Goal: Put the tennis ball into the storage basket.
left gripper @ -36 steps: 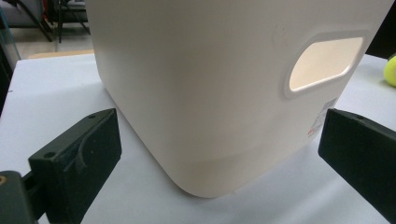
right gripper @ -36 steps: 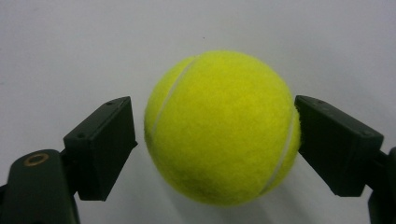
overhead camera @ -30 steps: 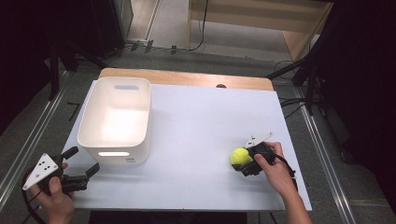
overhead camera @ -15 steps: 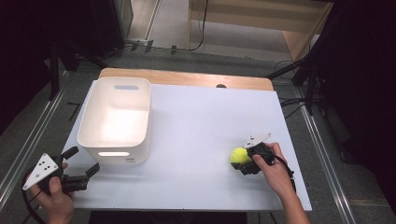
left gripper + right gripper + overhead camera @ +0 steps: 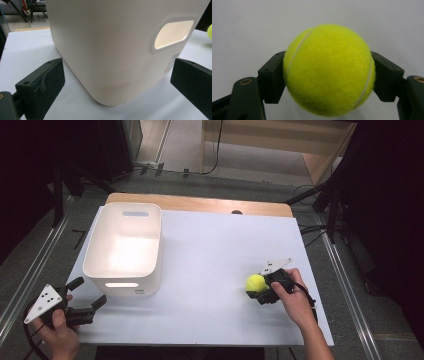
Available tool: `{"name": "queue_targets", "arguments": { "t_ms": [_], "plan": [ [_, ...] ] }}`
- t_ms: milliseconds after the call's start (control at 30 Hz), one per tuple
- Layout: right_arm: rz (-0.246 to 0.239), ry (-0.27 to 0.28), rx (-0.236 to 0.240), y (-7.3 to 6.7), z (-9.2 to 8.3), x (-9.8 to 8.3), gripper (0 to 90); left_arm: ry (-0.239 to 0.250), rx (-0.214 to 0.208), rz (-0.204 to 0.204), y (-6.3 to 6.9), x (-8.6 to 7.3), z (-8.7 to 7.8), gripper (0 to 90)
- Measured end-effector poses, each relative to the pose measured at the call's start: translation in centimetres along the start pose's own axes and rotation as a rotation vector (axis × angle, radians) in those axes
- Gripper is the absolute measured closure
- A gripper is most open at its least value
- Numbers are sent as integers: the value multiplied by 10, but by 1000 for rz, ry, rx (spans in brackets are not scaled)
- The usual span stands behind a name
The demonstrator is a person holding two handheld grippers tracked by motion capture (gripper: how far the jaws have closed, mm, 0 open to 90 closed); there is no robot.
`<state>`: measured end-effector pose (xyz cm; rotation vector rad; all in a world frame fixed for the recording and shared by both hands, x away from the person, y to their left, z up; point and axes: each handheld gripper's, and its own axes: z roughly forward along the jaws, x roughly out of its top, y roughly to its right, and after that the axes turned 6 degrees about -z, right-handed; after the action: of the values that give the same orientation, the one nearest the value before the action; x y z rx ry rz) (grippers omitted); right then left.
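Your right gripper (image 5: 258,289) is clamped on the tennis ball (image 5: 328,68), which sits on the white table top (image 5: 210,250) well to the right of the white bin (image 5: 125,247), near the table's right edge. In the right gripper view both black pads press the ball's flanks at about its widest girth, so the hold looks centred. That gripper's jaws have just been closing, and the ball is between them.

To do this pick well, judge that the grip is sound before you raise it: lift straight up off the surface, keep the wrist level so the ball does not roll out forward, and do not squeeze harder, since the felt already gives slightly at the pads. If the bin is where the ball goes, carry it high enough to pass over the bin's rim.

Your left gripper (image 5: 86,301) rests just in front of the bin's near left corner, jaws wide apart and holding nothing; the bin's handle slot (image 5: 173,33) faces it.

The top is smooth, pale and bare around the bin. Behind the bin a wooden strip (image 5: 200,204) edges the table; beyond lie grey floor and cables.
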<state>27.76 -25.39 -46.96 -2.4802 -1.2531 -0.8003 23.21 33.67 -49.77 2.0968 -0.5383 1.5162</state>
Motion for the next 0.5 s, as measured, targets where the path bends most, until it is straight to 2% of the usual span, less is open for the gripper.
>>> {"name": "queue_targets", "arguments": {
  "t_ms": [500],
  "plan": [
    [-25, 17, 9, -1, -5, 23, 225, 2, -1, -7, 0, 0, 0, 0]
  ]
}}
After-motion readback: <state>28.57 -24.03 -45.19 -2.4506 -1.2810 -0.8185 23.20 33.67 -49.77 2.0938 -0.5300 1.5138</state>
